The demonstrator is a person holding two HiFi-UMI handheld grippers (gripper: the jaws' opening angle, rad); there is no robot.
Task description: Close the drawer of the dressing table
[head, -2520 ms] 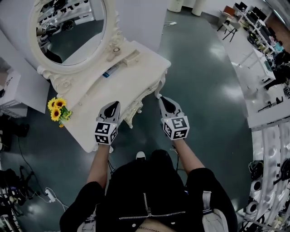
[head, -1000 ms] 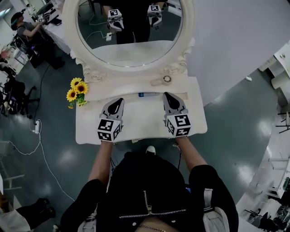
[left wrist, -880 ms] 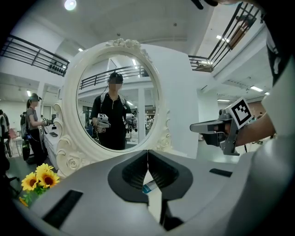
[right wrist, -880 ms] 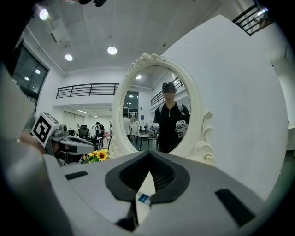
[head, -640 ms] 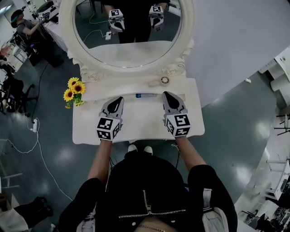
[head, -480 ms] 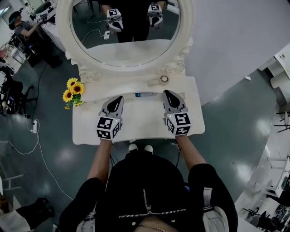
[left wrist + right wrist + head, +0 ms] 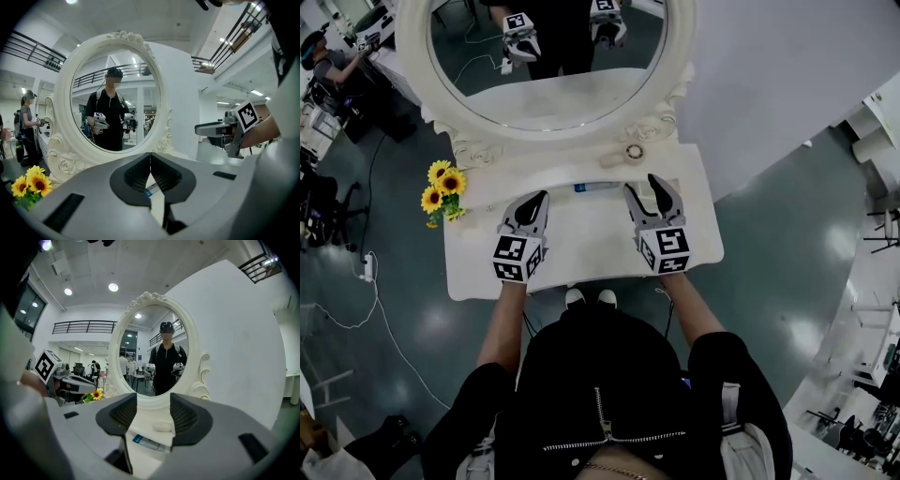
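Note:
The white dressing table [image 7: 581,248] stands right in front of me under its oval mirror [image 7: 534,56]. Its drawer is hidden below the tabletop's front edge in every view. My left gripper [image 7: 538,201] hovers over the left half of the tabletop, jaws shut and empty [image 7: 150,161]. My right gripper [image 7: 649,194] hovers over the right half. Its jaws have just been opening and stand apart with nothing between them [image 7: 153,411]. Each gripper view shows the other gripper off to the side.
Sunflowers [image 7: 439,183] sit at the table's left end. A small tube [image 7: 595,187] lies at the back, just ahead of the grippers, and a round jar [image 7: 634,152] stands by the mirror base. A white wall is right of the table. People are at desks far left.
The right gripper's jaws have gone from shut to open. I have turned from the table's corner to face it squarely. Both grippers stay over the tabletop.

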